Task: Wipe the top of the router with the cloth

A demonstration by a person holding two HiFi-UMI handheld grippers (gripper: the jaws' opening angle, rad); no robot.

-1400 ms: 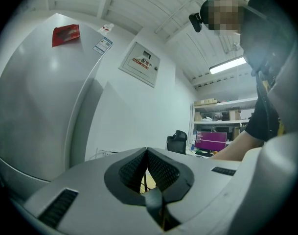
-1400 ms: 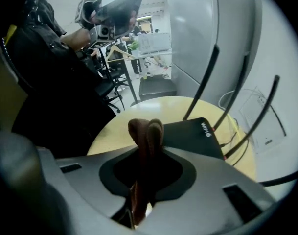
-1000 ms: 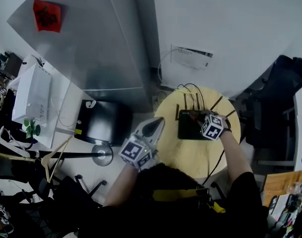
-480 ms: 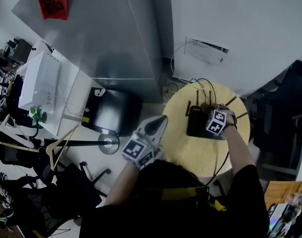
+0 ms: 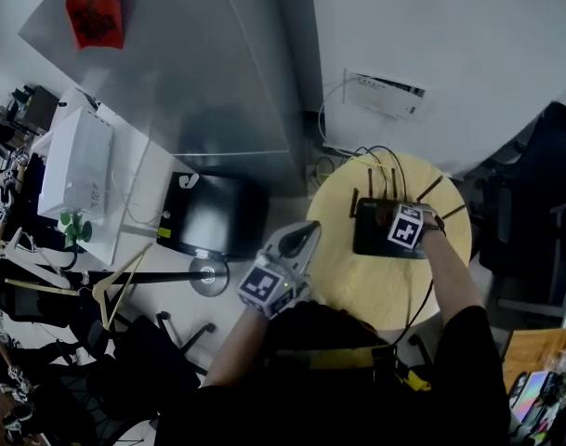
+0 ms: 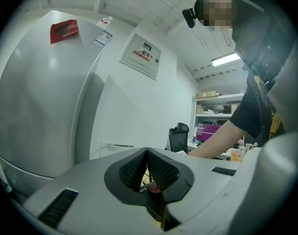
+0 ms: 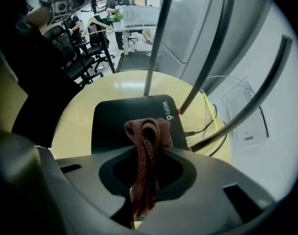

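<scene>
A tall silver refrigerator [image 5: 199, 82] stands at 10 o'clock from the round pale-yellow wooden counter [image 5: 357, 286]. The flat black router with upright antennas [image 7: 124, 121] lies toward the counter's 1 o'clock edge. Over the router's top, the right gripper [image 7: 148, 153] has its fingers clenched on a reddish-brown cloth [image 7: 149, 131]. The left gripper [image 5: 306, 235] hovers at the counter's 9 o'clock edge, its fingers pressed together and empty.

Cloth [image 7: 148, 131] slightly leftward on router [image 7: 114, 126]
</scene>
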